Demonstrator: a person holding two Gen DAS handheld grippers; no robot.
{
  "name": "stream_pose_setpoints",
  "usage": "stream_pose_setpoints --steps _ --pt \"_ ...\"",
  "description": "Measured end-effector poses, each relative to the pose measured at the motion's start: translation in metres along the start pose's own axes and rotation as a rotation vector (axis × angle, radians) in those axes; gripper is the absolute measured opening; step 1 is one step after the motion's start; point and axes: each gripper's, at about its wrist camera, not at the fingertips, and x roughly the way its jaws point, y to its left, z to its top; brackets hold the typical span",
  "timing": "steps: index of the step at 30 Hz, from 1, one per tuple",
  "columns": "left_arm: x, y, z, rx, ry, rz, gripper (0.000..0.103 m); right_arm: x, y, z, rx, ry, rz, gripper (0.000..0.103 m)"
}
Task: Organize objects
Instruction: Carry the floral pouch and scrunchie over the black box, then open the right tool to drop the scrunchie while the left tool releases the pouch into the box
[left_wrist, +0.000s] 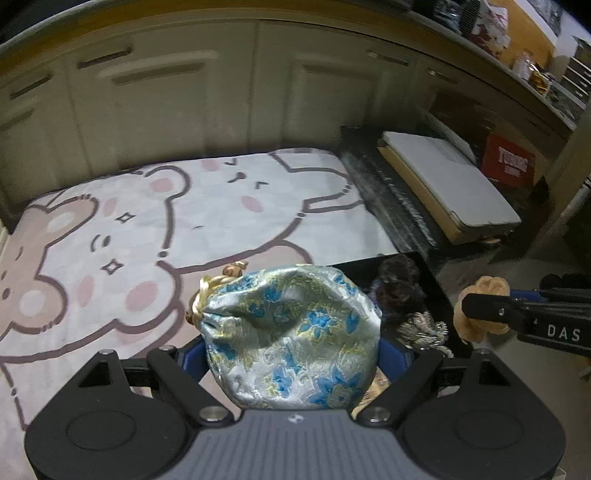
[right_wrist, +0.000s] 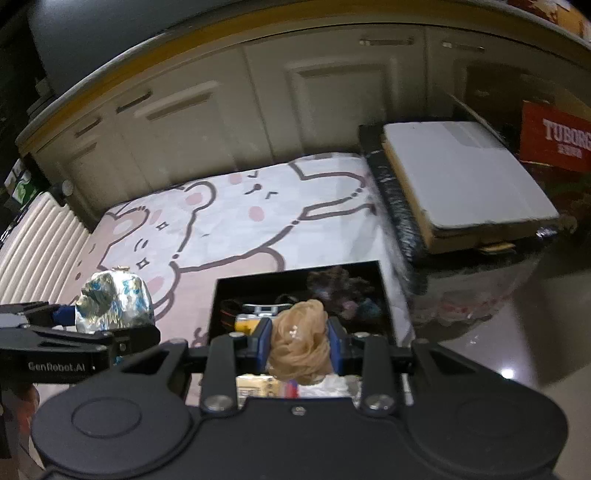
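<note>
My left gripper (left_wrist: 291, 354) is shut on a silver brocade pouch (left_wrist: 291, 332) with blue and gold flowers and a gold drawstring, held above the bear-print mat (left_wrist: 110, 236). It also shows in the right wrist view (right_wrist: 114, 302). My right gripper (right_wrist: 299, 343) is shut on a peach fabric flower (right_wrist: 301, 343), held over a black open box (right_wrist: 295, 280) that holds several small items. The flower and right gripper show at the right of the left wrist view (left_wrist: 484, 314). The box shows there too (left_wrist: 424, 273).
Cream cabinet doors (right_wrist: 314, 99) run along the back. A flat white-topped board (right_wrist: 465, 177) lies on a black base to the right of the mat. A red Tuborg carton (right_wrist: 557, 136) stands at the far right. A ribbed white cushion (right_wrist: 37, 243) lies at the left.
</note>
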Motion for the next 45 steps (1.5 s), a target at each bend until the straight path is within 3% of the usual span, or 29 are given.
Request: stream_pose_setpoints --steps 14,21,23,25,27,35,45 --pt "0.022 -0.02 0.011 -0.016 0.006 -0.026 0.088 0.021 -0.022 -0.002 0.035 0.046 0.021 0.033" --pt "0.03 -0.018 0.015 -0.034 0.011 -0.029 0.088 0.046 -0.022 -0.002 0.076 0.081 0.074 0.033" --pt "0.032 -0.017 0.016 -0.035 0.012 -0.031 0.088 0.053 -0.02 -0.002 0.081 0.084 0.086 0.038" --pt "0.035 -0.015 0.016 -0.038 0.014 -0.031 0.088 0.058 -0.019 -0.002 0.081 0.073 0.07 0.054" --pt "0.037 -0.014 0.017 -0.045 0.016 -0.029 0.088 0.06 -0.018 -0.001 0.074 0.071 0.06 0.059" --pt "0.046 -0.017 0.019 -0.056 0.029 -0.054 0.088 0.052 -0.029 0.005 0.11 0.061 0.033 0.058" --pt "0.073 -0.068 0.012 0.004 0.097 -0.152 0.088 0.026 -0.054 0.01 0.2 0.001 0.026 0.057"
